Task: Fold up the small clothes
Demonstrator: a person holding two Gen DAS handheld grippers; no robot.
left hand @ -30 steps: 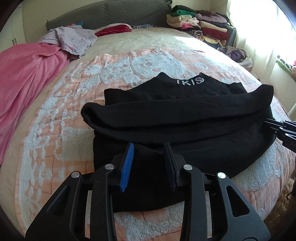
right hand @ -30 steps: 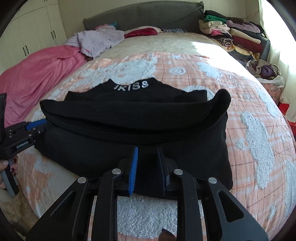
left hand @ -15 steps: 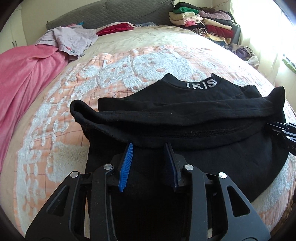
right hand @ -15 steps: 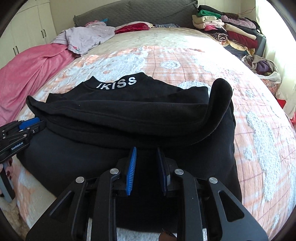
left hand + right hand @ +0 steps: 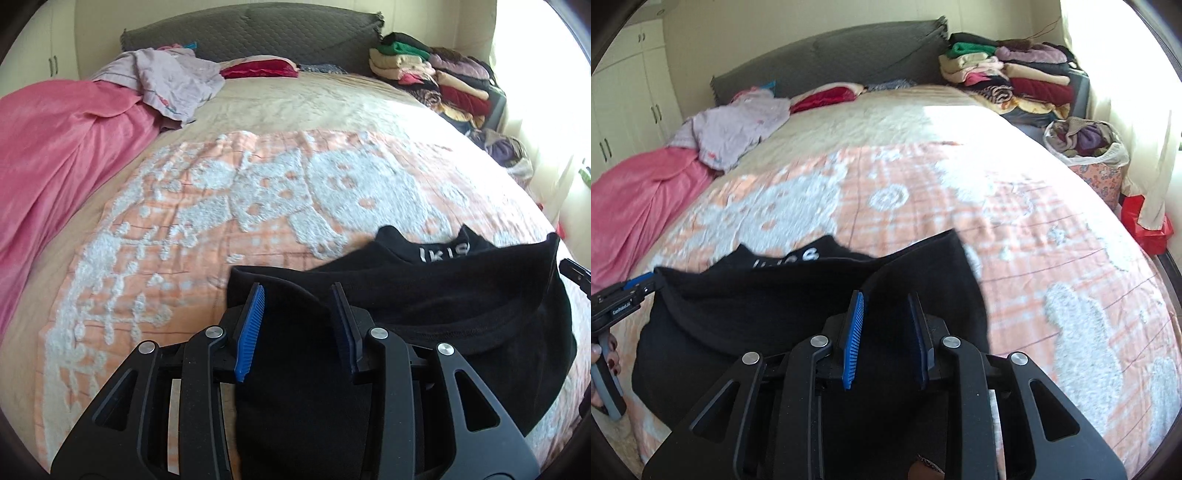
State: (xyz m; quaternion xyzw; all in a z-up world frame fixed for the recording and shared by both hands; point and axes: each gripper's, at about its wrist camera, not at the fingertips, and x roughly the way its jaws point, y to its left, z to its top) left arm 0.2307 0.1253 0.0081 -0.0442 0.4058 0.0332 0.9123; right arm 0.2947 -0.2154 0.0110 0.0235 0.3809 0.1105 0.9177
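Left tool [image 5: 297, 325]: blue pads spread partway, black cloth filling the gap; whether pads press it, cannot tell. Right tool [image 5: 886, 332]: same picture, pads partway apart over a raised fold of cloth, pinch not readable either.

Black top [image 5: 436, 306] starts right at both tools and runs off toward 12 o'clock. From the left tool, bulk of it lies at 2 to 3 o'clock; from the right tool, at 9 to 10 o'clock. Long axis runs from 1 tool to the other, roughly 9 to 3 across the near edge of the bed [image 5: 280, 177]. Each tool at its own end of the near hem, neither nearer than the other.

Looks: plain black knit, thick, hem edge lifted and curling over the body, white collar lettering [image 5: 443, 253] at the far side, partly hidden. In the right view, same lettering [image 5: 786, 260] blurred.

Judgement: carrying the hem toward 12 o'clock needs both ends level, or the fold lands skewed.
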